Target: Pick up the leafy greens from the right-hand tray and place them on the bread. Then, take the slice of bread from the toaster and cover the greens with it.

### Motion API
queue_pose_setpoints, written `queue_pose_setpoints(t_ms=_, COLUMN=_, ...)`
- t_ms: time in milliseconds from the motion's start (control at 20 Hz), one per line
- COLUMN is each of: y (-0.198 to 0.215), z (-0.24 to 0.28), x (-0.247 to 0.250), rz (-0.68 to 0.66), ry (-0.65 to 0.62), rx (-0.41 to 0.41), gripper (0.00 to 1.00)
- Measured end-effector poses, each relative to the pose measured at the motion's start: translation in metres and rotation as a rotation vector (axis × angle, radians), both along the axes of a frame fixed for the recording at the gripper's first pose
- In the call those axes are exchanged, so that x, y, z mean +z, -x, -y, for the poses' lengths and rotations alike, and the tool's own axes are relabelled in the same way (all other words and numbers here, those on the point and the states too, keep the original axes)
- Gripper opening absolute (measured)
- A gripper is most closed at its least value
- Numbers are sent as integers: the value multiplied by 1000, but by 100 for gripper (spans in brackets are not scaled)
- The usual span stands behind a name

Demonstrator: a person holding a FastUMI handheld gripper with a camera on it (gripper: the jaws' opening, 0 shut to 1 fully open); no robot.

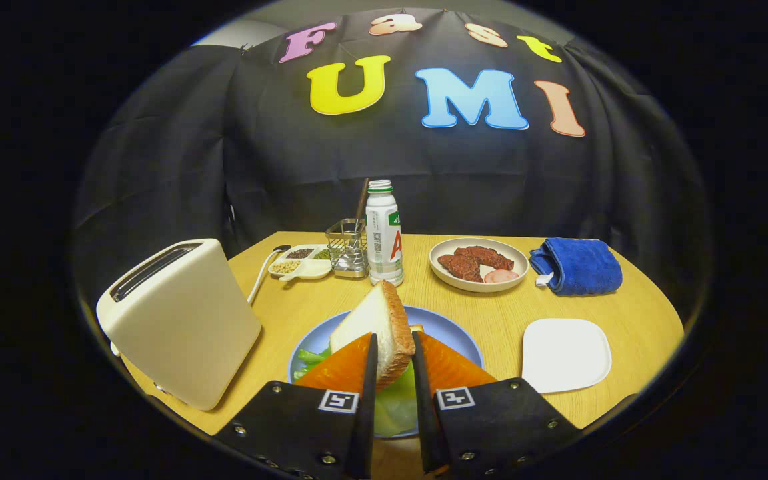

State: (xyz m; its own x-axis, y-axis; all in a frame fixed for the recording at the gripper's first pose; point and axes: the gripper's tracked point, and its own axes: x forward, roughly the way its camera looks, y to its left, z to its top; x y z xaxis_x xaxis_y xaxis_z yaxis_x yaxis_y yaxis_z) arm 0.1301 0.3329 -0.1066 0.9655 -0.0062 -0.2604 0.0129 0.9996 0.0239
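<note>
Fingers (394, 347) clamp bread slice (374, 320) above greens (394, 400) on blue plate (451, 333)

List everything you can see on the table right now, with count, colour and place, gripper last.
Toaster: one, cream, left of the blue plate.
Blue plate: one, blue, under the fingers.
Greens: pale green, on the blue plate.
Bread slice: one, white with brown crust, tilted, held over the greens.
Snack dish: one, white, behind the toaster.
Wire holder: one, metal, beside the bottle.
Bottle: one, white with green cap, table centre.
Meat plate: one, cream, right of the bottle.
Towel: one, blue, far right.
Tray: one, white, right of the blue plate.
Gripper: one, shut on the bread slice.
</note>
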Motion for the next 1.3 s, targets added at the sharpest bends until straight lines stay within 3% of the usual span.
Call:
queue_pose_setpoints(t_ms=50, y=-2, z=2, x=-2, rz=-4, ry=6, rx=-1, gripper=33)
queue_pose_setpoints(t_ms=300, y=-5, z=16, x=-16, rz=-41, ry=4, rx=-22, gripper=34)
queue_pose_setpoints(t_ms=450, y=-5, z=20, x=-16, rz=-33, ry=9, rx=-22, gripper=43)
queue_pose_setpoints(t_ms=850, y=-6, z=27, x=-18, rz=-31, ry=36, rx=-5, gripper=46)
queue_pose_setpoints(t_ms=1000, y=-4, z=41, x=-4, rz=20, ry=51, rx=-36, gripper=49)
queue_pose_setpoints(t_ms=1300, y=26, z=68, x=37, rz=153, ry=28, rx=-3, gripper=49)
